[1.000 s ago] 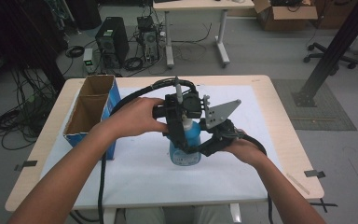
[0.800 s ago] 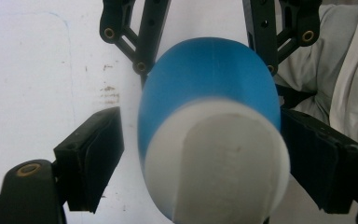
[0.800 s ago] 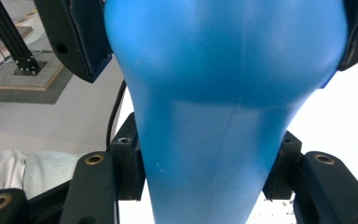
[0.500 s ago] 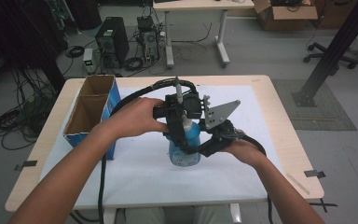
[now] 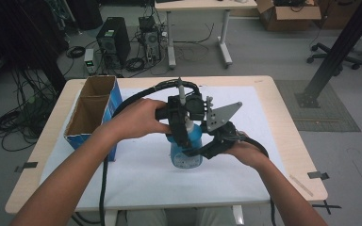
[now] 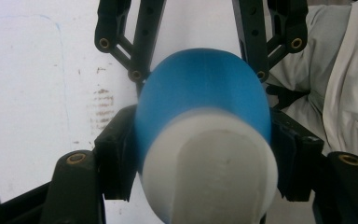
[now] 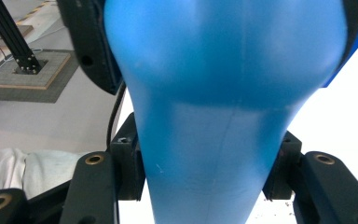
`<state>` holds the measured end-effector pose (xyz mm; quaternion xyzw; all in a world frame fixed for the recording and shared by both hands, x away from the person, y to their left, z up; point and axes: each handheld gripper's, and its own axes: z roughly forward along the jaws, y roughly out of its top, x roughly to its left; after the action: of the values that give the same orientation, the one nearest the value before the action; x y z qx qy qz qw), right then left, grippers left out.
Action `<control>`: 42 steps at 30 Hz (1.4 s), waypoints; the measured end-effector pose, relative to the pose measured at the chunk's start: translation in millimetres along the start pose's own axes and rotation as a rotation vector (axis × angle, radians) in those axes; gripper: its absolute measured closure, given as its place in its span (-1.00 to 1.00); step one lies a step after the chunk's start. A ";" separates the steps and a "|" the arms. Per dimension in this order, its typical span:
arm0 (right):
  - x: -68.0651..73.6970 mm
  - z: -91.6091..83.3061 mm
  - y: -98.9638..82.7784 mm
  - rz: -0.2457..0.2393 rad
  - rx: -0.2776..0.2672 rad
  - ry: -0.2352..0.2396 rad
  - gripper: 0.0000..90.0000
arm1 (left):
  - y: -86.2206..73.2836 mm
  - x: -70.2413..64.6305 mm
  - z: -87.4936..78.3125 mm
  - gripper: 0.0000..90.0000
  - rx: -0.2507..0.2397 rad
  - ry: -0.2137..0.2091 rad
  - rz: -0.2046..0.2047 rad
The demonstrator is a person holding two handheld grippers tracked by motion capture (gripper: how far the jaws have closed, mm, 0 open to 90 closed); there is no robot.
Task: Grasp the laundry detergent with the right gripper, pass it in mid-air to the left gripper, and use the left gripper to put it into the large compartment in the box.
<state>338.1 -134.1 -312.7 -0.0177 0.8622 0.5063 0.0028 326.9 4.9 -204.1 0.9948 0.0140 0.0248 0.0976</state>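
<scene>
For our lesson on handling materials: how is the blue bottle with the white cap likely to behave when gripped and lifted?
The blue bottle looks like smooth plastic, so it may slip or dent under hard squeezing. Standing tall on a narrow base, it could tip if pushed high up. The left gripper pinches near the white cap and the right gripper clamps its body, which probably steadies it.

No legible text, brand, number or sign anywhere: print on the pale label of the blue bottle too small and blurred to read, blue box without readable lettering, bottle cap plain white.
</scene>
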 end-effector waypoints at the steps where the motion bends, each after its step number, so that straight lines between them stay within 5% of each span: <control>1: 0.0 0.0 0.0 0.000 0.000 0.000 -0.01 | 0.0 0.0 0.0 -0.17 0.000 0.000 0.000; 18: 1.9 2.7 4.5 -0.027 0.006 -0.004 -0.05 | -3.4 -3.2 -4.6 -0.16 -0.003 0.018 -0.012; 21: 0.5 -0.8 5.2 0.000 -0.011 -0.017 -0.46 | -6.3 -2.6 -7.9 -0.16 -0.002 0.018 -0.028; 23: -1.1 -5.3 3.6 0.018 0.002 -0.022 -0.55 | -9.5 -1.7 -11.4 -0.15 -0.010 0.024 -0.040; 35: -4.5 -46.1 -19.6 0.123 0.134 -0.123 -0.86 | -30.0 12.2 -30.3 -0.16 0.005 0.085 -0.176; 42: -7.8 -71.9 -23.3 0.169 0.235 -0.176 -0.96 | -39.1 23.7 -48.9 -0.16 0.014 0.146 -0.314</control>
<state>347.7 -208.0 -297.9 0.0997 0.9103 0.4001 0.0376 347.1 53.5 -162.7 0.9766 0.1766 0.0816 0.0921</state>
